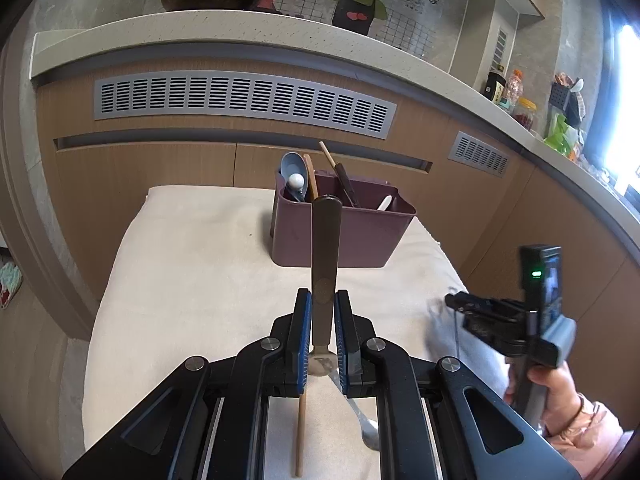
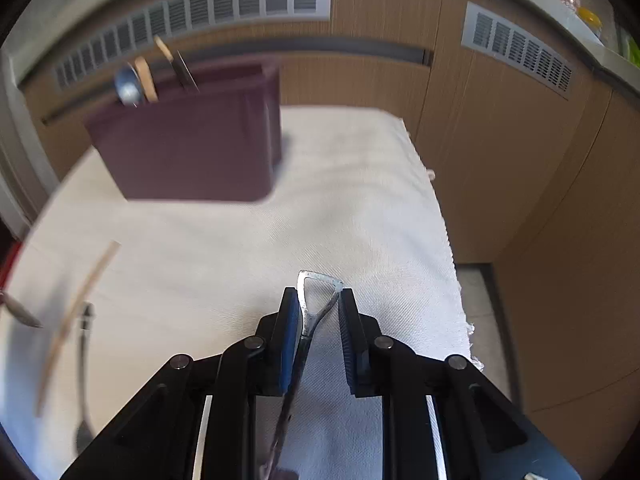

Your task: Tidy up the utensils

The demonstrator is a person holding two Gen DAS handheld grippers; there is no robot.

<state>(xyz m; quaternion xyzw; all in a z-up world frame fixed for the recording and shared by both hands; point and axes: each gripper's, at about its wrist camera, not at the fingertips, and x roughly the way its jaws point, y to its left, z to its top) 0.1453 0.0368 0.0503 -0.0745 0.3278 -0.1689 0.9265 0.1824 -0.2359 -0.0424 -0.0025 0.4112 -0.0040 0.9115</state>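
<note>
My left gripper (image 1: 323, 300) is shut on a brown-handled spoon (image 1: 326, 248), its handle pointing toward the purple utensil caddy (image 1: 360, 236). The caddy holds a blue spoon (image 1: 294, 170), chopsticks and a white utensil. A wooden chopstick (image 1: 301, 432) and a metal spoon (image 1: 366, 428) lie on the cloth under the left gripper. My right gripper (image 2: 318, 300) is shut on a metal utensil with a triangular loop end (image 2: 318, 294), above the cloth. The right gripper also shows in the left wrist view (image 1: 456, 302). The caddy shows blurred in the right wrist view (image 2: 192, 140).
A white cloth (image 1: 192, 280) covers the small table. Wooden cabinets with grey vents (image 1: 240, 98) stand behind it. A countertop (image 1: 532, 132) with jars and bottles runs at the right. A chopstick (image 2: 76, 316) and a dark utensil (image 2: 84, 368) lie at the left in the right wrist view.
</note>
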